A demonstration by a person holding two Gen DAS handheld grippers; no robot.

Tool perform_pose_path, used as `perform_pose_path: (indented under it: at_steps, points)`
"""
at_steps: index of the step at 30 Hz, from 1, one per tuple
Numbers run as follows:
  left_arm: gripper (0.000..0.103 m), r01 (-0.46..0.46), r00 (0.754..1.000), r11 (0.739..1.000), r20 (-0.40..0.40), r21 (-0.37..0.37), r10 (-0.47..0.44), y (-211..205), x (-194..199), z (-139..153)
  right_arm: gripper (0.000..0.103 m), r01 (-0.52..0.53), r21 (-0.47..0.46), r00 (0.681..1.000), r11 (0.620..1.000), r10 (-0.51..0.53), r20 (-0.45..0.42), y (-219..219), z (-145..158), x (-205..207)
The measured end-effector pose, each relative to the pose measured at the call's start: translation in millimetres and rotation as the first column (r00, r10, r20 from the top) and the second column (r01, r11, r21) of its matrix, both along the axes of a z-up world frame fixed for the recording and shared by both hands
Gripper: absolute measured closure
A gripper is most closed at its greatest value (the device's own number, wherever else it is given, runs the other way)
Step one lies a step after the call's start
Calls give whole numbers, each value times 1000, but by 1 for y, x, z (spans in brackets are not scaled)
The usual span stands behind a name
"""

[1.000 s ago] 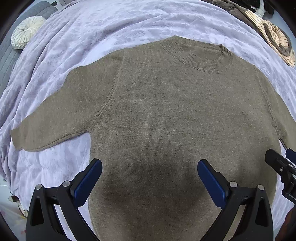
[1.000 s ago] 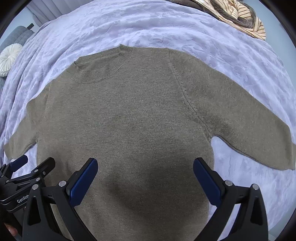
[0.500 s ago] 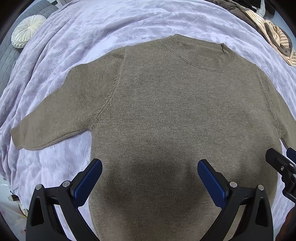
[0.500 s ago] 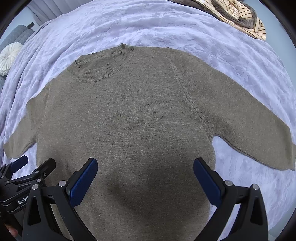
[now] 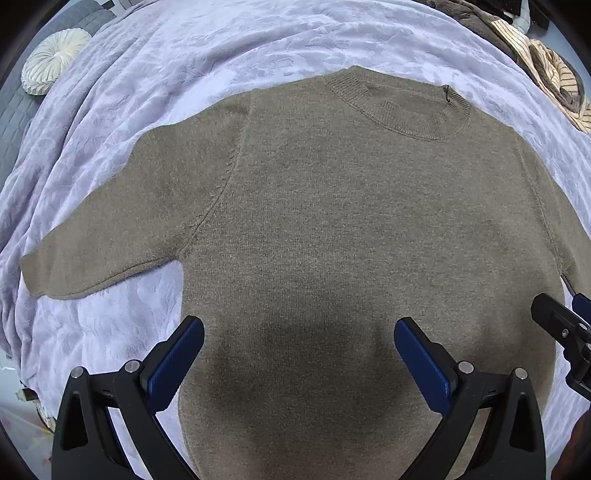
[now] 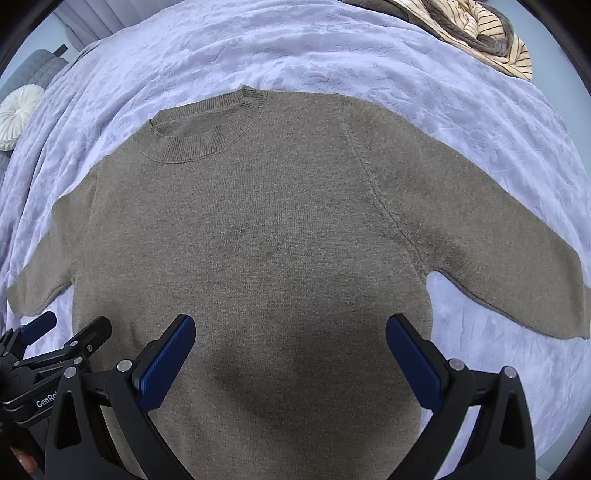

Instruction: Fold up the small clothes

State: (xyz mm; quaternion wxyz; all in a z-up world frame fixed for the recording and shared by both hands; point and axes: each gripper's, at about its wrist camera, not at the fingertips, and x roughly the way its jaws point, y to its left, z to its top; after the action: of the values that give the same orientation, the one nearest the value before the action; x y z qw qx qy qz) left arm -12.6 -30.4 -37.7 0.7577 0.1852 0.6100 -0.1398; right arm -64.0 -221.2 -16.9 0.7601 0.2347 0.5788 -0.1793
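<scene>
An olive-brown knit sweater (image 5: 351, 229) lies flat and spread out on a lavender bedspread (image 5: 184, 66), collar away from me, both sleeves out to the sides. It also shows in the right wrist view (image 6: 258, 236). My left gripper (image 5: 299, 354) is open and empty, hovering above the sweater's lower body. My right gripper (image 6: 290, 350) is open and empty, also above the lower body. The right gripper (image 5: 565, 325) shows at the right edge of the left wrist view, and the left gripper (image 6: 62, 336) at the lower left of the right wrist view.
A round white pleated cushion (image 5: 51, 61) lies at the far left on a grey quilted surface (image 5: 14, 110). A pile of striped and brown clothes (image 6: 476, 33) sits at the far right of the bedspread (image 6: 369, 59).
Both grippers have drawn back slightly towards me, so the sweater sits a little lower in each view. The jaws stay open; the sweater has not moved.
</scene>
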Motion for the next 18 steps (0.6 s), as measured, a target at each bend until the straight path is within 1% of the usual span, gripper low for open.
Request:
perform_pose_path:
  at_steps: [18]
  points:
    - [0,-10,1000,1000,-1,3,10,4,3,-1,1,-12,-13,1000,1000,11,-21,3,-4,4]
